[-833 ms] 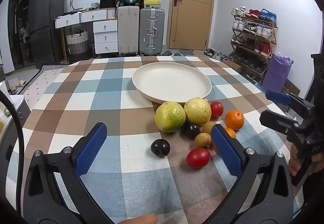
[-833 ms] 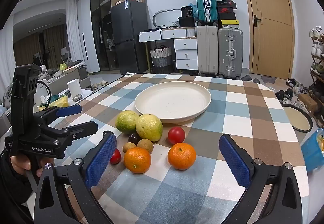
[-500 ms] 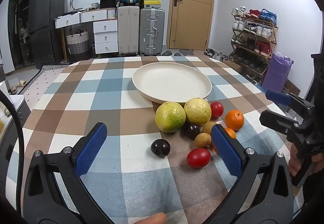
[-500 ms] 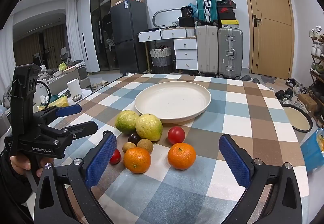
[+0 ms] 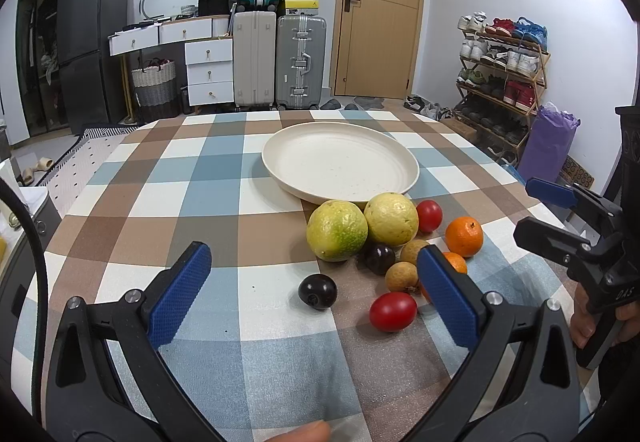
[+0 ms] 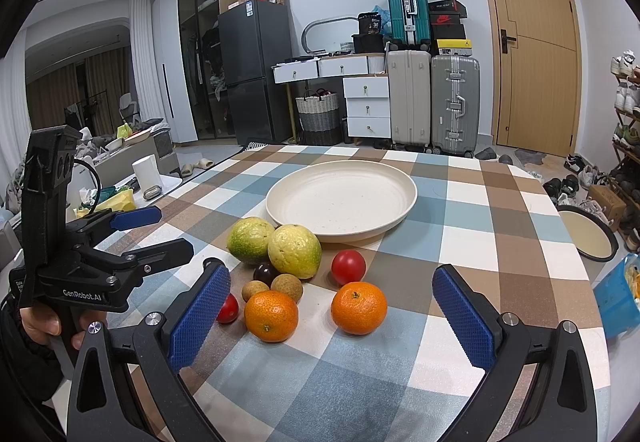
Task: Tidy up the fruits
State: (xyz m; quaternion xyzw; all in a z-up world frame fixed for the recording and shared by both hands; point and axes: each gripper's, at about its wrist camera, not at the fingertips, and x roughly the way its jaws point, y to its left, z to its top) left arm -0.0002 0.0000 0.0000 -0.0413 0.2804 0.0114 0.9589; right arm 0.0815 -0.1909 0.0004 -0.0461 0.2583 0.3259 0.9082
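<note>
A cream plate (image 5: 340,162) (image 6: 340,198) stands empty on the checked table. In front of it lies a cluster of fruit: a green citrus (image 5: 337,225) (image 6: 250,240), a yellow citrus (image 5: 391,219) (image 6: 295,251), two oranges (image 6: 271,315) (image 6: 359,307), two red tomatoes (image 5: 393,311) (image 6: 348,267), dark plums (image 5: 317,291) (image 5: 379,259) and brown longans (image 5: 401,277). My left gripper (image 5: 314,294) is open and empty, low over the table with the loose plum between its fingers. My right gripper (image 6: 330,316) is open and empty just before the oranges.
The table's right edge drops off near a round pan (image 6: 584,232) and a blue bag (image 6: 618,294) on the floor. Suitcases (image 5: 276,60), drawers and a shoe rack (image 5: 502,66) stand beyond the table. Each gripper shows in the other's view (image 5: 576,238) (image 6: 100,250).
</note>
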